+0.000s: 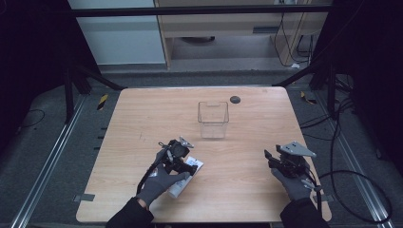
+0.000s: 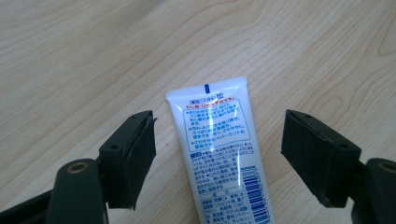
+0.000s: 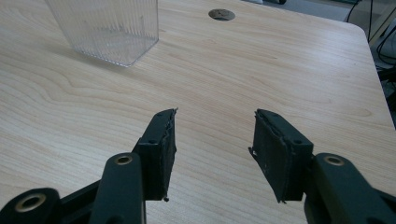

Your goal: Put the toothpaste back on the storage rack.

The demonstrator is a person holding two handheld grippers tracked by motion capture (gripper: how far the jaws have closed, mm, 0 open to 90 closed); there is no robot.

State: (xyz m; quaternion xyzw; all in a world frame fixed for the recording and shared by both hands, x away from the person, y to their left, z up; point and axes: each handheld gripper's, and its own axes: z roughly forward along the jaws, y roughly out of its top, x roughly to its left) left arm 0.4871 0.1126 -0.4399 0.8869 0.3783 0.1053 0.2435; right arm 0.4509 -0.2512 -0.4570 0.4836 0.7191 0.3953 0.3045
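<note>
The left hand-held gripper (image 2: 219,154) hangs over the near left part of the light wooden surface (image 1: 247,142), its two black jaws spread wide and gripping nothing. Between them, flat on the wood, lies a white plastic tube with blue and red printed text and a barcode (image 2: 224,158); neither pad touches it, and there is clear wood on either side between tube and pads. The tube's flat crimped end, marked with a short blue line, points away from the jaws. From above, that same left hand-held gripper (image 1: 183,159) sits right over the tube (image 1: 185,178), held by a grey-gloved hand (image 1: 161,183) in a dark sleeve, with a black cable looping down beside the wrist.

The right hand-held gripper (image 3: 212,149) is also released, jaws parted over bare wood with nothing between them. From above, it (image 1: 275,159) is near the right edge of the surface, well apart from the tube, in another grey-gloved hand (image 1: 294,183), with a grey three-cornered plate on top.

Farther out, toward the middle and back of the surface, stands a clear, ribbed, square plastic container (image 1: 213,118), upright and open at the top. Just beyond it, near the far edge, is a small dark round grommet (image 1: 235,99) set in the wood. Around the table are dark frame struts and cables on a grey floor.
</note>
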